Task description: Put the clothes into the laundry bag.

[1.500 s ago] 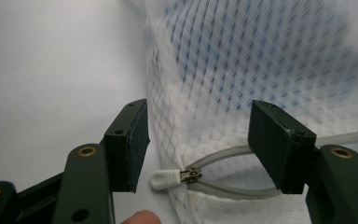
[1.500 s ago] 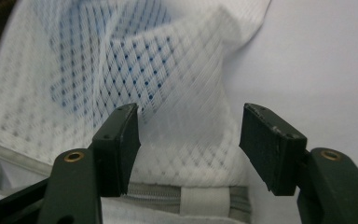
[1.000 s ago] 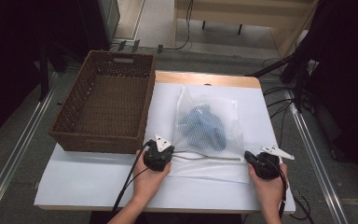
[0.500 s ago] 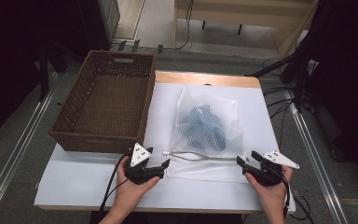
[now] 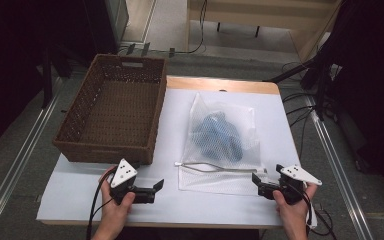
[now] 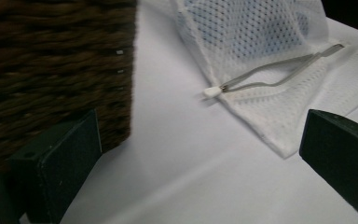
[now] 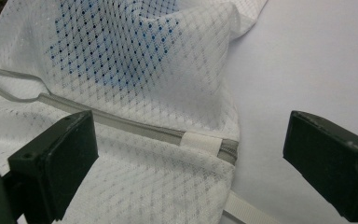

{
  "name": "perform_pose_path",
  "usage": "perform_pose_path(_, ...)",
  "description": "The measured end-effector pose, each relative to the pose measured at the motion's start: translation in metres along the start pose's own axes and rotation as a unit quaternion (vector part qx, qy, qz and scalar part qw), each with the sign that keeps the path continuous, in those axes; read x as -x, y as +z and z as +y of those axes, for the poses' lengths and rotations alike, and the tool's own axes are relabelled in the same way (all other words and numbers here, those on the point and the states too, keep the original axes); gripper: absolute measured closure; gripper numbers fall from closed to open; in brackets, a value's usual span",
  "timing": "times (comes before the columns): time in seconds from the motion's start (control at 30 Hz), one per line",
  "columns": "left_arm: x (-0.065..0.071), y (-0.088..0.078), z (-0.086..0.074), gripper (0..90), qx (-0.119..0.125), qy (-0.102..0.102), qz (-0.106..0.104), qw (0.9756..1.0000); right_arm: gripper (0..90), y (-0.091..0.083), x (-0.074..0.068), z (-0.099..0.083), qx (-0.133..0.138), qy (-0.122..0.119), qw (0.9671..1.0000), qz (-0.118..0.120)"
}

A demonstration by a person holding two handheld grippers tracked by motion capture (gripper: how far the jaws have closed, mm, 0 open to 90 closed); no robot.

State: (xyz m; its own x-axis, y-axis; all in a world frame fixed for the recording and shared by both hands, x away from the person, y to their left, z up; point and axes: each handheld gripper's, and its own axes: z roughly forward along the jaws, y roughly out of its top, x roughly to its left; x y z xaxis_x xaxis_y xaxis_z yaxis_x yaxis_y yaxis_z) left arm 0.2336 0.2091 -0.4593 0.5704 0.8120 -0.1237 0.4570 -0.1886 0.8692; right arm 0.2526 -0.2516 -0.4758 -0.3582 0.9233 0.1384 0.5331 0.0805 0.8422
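A white mesh bag point(image 5: 222, 137) with a blue garment point(image 5: 217, 137) inside lies flat on the white table point(image 5: 280, 120). Its grey zipper point(image 5: 220, 168) runs across the near end. My left gripper point(image 5: 156, 191) is left of the bag, apart from it, near the basket's front corner. Its jaws have just been opening and stand wide with nothing between them point(image 6: 200, 135); the zipper pull point(image 6: 212, 92) lies ahead. My right gripper point(image 5: 258, 185) is at the bag's near right corner. Its jaws have also just opened wide point(image 7: 191, 135), and the zipper's end point(image 7: 205, 144) lies loose between them.
A brown wicker basket point(image 5: 115, 115) stands on the table's left side, close beside my left gripper point(image 6: 51, 70). Cables hang off the table's right side point(image 5: 305, 115). The table's front edge is just below both hands.
Both grippers have opened and let go of the bag's zipper edge. The left hand has drawn away leftwards and towards the front edge. The right hand has barely moved.
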Motion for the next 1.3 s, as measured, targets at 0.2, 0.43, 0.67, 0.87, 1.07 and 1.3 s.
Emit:
perform_pose_path(0.2, -0.02, -0.021, -0.002, 0.0, 0.023, -0.022, 0.008, 0.9995, 3.1, -0.002, 0.001, 0.0, 0.003, 0.005, 1.0, 0.0)
perform_pose_path(0.43, -0.038, -0.04, -0.007, 0.0, 0.024, -0.013, 0.024, 0.9993, 3.1, -0.007, 0.009, -0.002, 0.003, 0.014, 0.9999, -0.001)
perform_pose_path(0.67, -0.061, -0.061, -0.009, 0.0, 0.034, -0.022, 0.04, 0.9984, 3.1, -0.012, 0.015, -0.001, 0.008, 0.021, 0.9997, -0.008)
perform_pose_path(0.87, -0.077, -0.072, -0.014, 0.0, 0.035, -0.035, 0.05, 0.9975, 3.1, -0.019, 0.023, -0.002, 0.016, 0.033, 0.9993, -0.011)
perform_pose_path(1.07, -0.086, -0.077, -0.016, 0.0, 0.036, -0.038, 0.056, 0.997, 4.2, -0.021, 0.025, -0.001, 0.018, 0.037, 0.999, -0.015)
perform_pose_path(1.3, -0.097, -0.082, -0.018, 0.0, 0.041, -0.049, 0.061, 0.9961, 5.4, -0.021, 0.025, -0.001, 0.018, 0.039, 0.999, -0.016)
